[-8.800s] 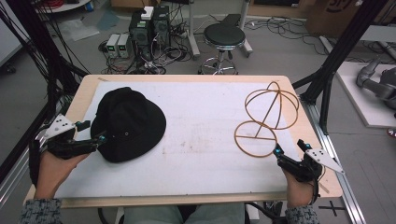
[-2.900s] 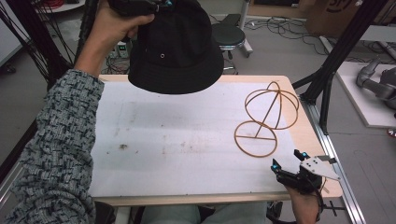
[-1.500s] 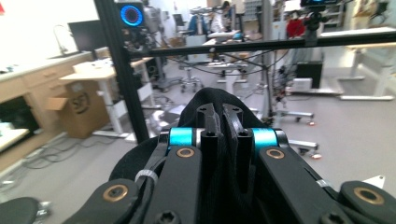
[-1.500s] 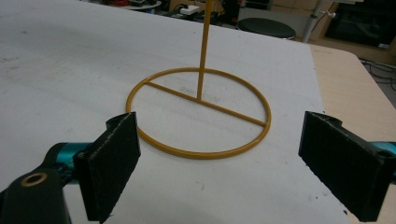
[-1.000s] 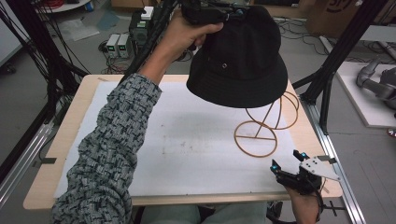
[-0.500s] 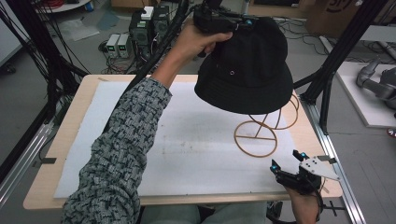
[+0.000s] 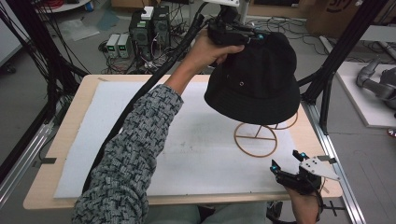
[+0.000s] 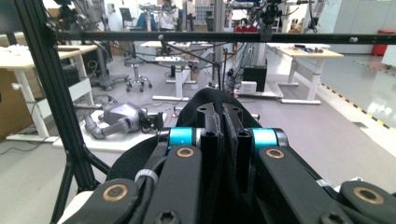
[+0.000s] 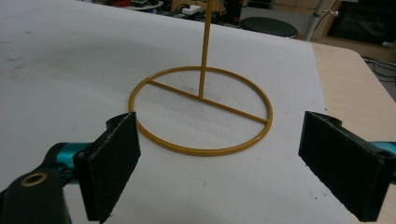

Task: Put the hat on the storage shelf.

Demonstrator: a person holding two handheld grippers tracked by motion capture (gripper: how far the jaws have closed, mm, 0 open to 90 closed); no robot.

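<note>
A robotics lab: height-adjustable desks [image 8: 299,53], a grey robot arm [image 8: 116,119], floor electronics [image 7: 140,30].

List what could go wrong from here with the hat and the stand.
The left gripper pinches only the crown of the hat, so the hat may land off-centre on the stand. The right gripper is open and off the stand, so a nudge may tip it.

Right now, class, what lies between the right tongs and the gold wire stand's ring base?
Nothing: in the right gripper view, bare white mat separates the open right tongs from the ring base.
</note>
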